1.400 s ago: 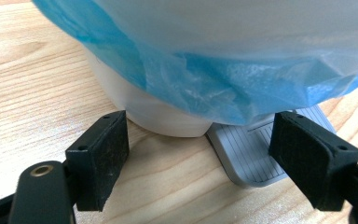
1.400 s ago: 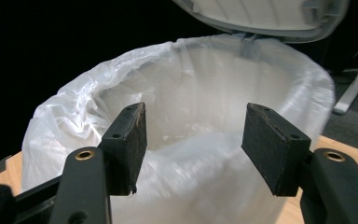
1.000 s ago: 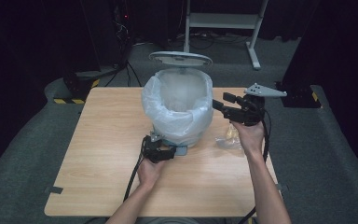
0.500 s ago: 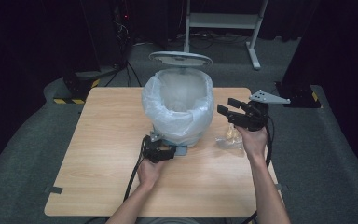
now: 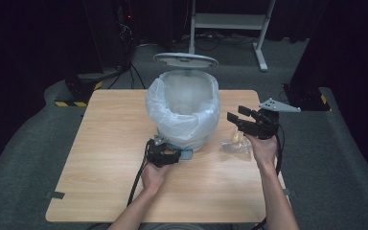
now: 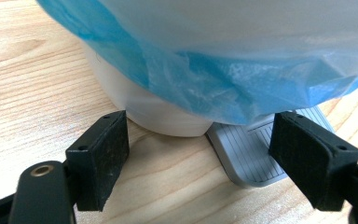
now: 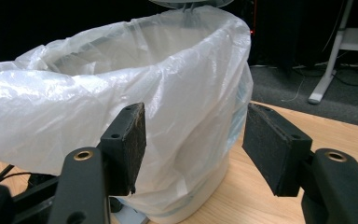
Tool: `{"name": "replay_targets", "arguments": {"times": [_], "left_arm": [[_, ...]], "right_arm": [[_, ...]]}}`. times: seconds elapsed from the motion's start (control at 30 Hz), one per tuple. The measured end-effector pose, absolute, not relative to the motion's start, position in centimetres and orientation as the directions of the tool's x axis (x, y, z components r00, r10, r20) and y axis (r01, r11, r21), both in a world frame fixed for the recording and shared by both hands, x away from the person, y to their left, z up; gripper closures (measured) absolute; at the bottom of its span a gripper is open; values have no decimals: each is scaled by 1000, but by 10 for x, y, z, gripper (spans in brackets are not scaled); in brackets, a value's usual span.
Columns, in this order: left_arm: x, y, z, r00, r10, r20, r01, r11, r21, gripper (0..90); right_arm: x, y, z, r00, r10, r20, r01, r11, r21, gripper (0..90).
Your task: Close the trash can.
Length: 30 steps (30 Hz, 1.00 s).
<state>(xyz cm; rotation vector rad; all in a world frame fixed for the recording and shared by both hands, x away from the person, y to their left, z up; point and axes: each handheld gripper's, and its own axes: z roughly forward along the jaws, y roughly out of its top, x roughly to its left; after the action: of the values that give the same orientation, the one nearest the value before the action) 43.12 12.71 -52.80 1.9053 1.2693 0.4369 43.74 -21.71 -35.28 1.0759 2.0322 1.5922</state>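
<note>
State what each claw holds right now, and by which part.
Nothing is held. The left claw stands open by the bin's pedal; the right claw hangs open beside the bin.

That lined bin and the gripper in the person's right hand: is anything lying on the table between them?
Only bare wood lies between the bin and the right gripper in the high view. A crumpled clear wrapper lies just below that gripper, nearer the person.

Crumpled clear wrapper (image 5: 236, 143), contents unclear

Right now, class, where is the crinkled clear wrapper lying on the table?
In the high view the clear wrapper lies on the wooden table, right of the bag-lined bin and just below the right gripper.
</note>
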Motion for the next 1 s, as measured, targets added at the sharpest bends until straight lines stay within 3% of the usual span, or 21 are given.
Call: {"name": "replay_targets", "arguments": {"times": [1.0], "left_arm": [[431,127,-528,439,888,-137,617,-187,765,200]], "right_arm": [[437,-234,-399,-593,782,189,417,99,903,383]]}}
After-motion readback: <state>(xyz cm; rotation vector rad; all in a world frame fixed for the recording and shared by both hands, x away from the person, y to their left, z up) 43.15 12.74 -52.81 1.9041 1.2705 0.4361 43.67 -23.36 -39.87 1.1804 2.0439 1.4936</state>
